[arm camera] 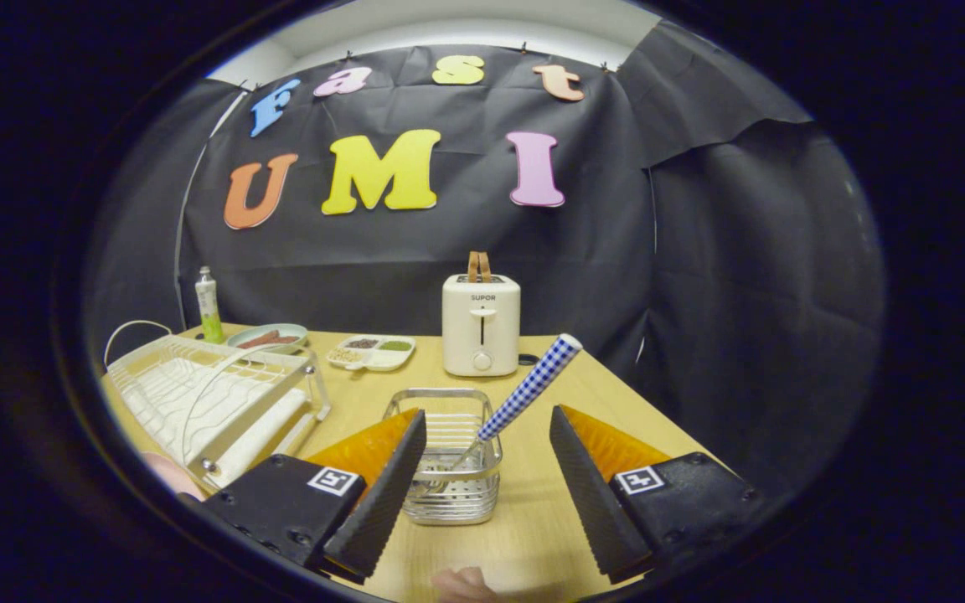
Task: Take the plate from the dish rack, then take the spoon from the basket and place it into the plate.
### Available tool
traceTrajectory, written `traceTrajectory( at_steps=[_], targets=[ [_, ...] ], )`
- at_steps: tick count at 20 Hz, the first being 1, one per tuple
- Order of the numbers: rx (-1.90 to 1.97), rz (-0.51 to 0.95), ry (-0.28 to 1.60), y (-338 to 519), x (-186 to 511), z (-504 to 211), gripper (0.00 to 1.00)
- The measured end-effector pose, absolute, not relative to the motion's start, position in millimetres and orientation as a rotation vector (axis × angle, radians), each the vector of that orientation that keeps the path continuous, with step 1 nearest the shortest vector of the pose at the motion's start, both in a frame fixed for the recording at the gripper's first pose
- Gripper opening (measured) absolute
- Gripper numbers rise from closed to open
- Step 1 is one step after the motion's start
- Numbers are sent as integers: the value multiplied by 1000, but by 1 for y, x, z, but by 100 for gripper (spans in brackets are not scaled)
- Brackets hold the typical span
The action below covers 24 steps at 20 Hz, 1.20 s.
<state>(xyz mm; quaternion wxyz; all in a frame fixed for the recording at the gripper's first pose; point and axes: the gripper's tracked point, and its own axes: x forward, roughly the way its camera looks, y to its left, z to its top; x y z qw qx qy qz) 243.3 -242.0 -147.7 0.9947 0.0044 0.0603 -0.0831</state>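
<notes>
Your gripper [487,473] hangs with its two fingers spread wide apart, gripping nothing, and the wire basket [451,456] sits on the wooden table [533,536] just ahead of them, in the gap between the fingertips. The spoon [524,394] stands tilted in that basket, its blue-and-white checked handle leaning up and to the right, its metal end down inside the wires; neither finger touches it. Each finger carries a small square black-and-white marker on its black base, with an orange wedge behind the ridged dark pad. To your left, the white dish rack [206,398] lies on the table near the left finger, with a white curved piece resting along its near edge; you cannot tell from here whether that is the plate. Farther back, straight beyond the basket, a cream toaster [481,322] faces you, and the word "SUPOR" reads clearly on its front above the lever slot and dial; two brown slices poke out of its top. Left of the toaster sits a white divided tray [371,352] holding small heaps of dark, green and pale bits, then a pale round dish [269,337] with reddish-brown pieces, and behind it a slim white bottle [208,303] with a green lower part, its label too small to read. A fingertip [461,582] shows at the near edge between your gripper's fingers.
</notes>
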Motion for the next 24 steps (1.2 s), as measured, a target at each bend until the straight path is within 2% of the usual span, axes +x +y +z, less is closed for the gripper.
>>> traceTrajectory(
  at_steps=[2, 6, 8, 14, 24],
  targets=[
    [58, -117, 58, -239, 252, -133, 77],
    [108, -140, 48, -246, 258, -128, 38],
    [110, -131, 44, -240, 257, -126, 28],
    [43, -137, -20, -222, 243, -93, 19],
    [49, -108, -166, -175, 192, -6, 16]
  ],
)
